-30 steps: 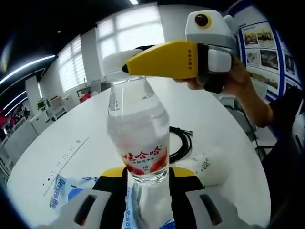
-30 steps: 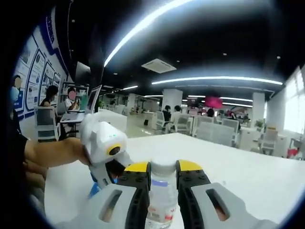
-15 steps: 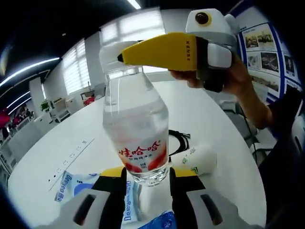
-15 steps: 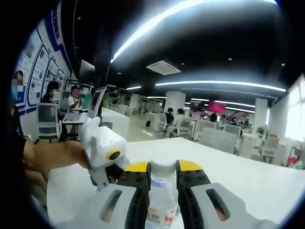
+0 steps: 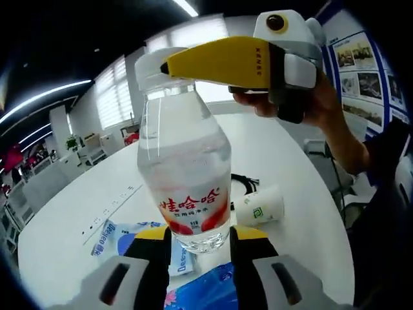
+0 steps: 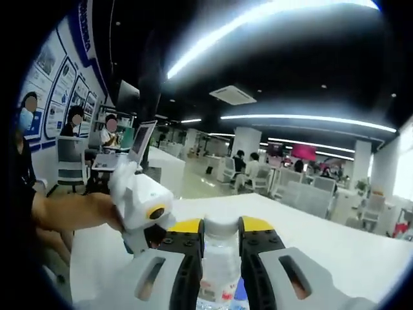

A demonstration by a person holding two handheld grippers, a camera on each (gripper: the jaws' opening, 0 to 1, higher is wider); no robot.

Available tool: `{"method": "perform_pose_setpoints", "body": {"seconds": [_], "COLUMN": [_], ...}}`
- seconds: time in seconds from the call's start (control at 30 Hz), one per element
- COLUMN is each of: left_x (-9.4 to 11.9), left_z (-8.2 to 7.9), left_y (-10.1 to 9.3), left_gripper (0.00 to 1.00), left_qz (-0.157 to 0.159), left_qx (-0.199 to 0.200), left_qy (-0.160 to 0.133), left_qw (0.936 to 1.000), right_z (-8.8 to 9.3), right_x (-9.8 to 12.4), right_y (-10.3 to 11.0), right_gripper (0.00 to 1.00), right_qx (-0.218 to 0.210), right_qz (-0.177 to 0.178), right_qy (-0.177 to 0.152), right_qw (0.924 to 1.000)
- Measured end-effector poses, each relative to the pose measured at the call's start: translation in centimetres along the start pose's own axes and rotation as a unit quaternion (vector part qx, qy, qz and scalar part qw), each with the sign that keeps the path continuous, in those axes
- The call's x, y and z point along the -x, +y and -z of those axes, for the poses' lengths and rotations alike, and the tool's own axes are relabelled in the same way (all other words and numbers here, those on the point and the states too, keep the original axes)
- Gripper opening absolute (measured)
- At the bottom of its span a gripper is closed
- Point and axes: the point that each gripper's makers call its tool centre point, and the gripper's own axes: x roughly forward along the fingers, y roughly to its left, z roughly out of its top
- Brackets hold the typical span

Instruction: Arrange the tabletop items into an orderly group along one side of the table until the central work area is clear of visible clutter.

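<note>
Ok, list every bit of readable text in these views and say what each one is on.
"娃哈哈": red characters on the water bottle label; the small print beneath is too small.
"Deeyeo": blue packet on the table.
"KENEE", roughly: the yellow tongs at the cap; blurred.
Wall posters: unreadable.
Paper cup: green logo only.

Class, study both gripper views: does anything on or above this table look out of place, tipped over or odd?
Yes. A white paper cup lies on its side on the white table. Also, the water bottle is off the table, its base clamped by the left hand-held gripper and its cap by the right hand-held gripper.
</note>
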Motion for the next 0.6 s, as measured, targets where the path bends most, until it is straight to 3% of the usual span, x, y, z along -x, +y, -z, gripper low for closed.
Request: {"method": "perform_pose_setpoints", "body": {"seconds": [0.6], "left_x": [4.8], "left_z": [2.0], "left_y": [1.5], "left_gripper": [0.35], "left_qz": [-0.048], "left_qx": [0.018], "left_qy": [0.001], "left_qw": [0.9987], "right_z": [-1.6], "right_x": [-3.9], "right_y": [3.8], "right_gripper": [0.17], "right_qx": [0.003], "right_qz": [-0.041], "right_qy": [-0.011], "right_qw": [0.9991]}}
